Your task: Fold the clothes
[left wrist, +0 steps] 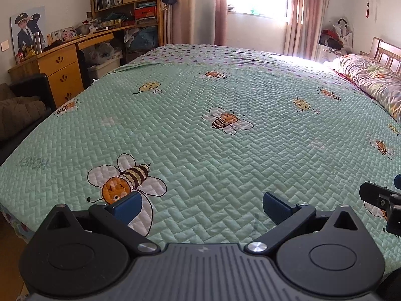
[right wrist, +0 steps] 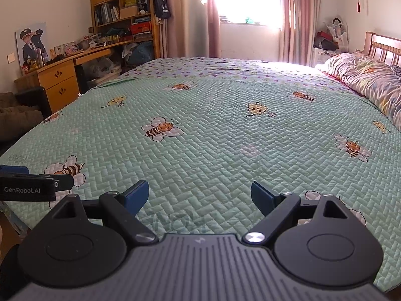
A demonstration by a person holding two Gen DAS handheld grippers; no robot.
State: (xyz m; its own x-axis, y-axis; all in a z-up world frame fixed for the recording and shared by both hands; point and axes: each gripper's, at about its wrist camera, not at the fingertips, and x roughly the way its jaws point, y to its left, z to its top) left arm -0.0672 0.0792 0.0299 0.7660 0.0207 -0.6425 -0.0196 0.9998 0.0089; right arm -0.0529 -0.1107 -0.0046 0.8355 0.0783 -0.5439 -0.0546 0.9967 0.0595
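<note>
Both units held side by side above the near edge of the green bee-print quilt (left wrist: 200, 100). Left gripper (left wrist: 202, 205): fingers spread wide, nothing between them. Right gripper (right wrist: 199, 195): likewise released, nothing held. No garment visible in either view; location of the clothes not determinable. Scene consistent both with a stage ahead of laying a garment out and with a stage after a folded garment is removed; step in hand therefore unsettled. Readable text: "GenRobot.AI" on the left gripper's side in the right wrist view; mirrored "HONEY" lettering (left wrist: 33, 163) on the quilt.
</note>
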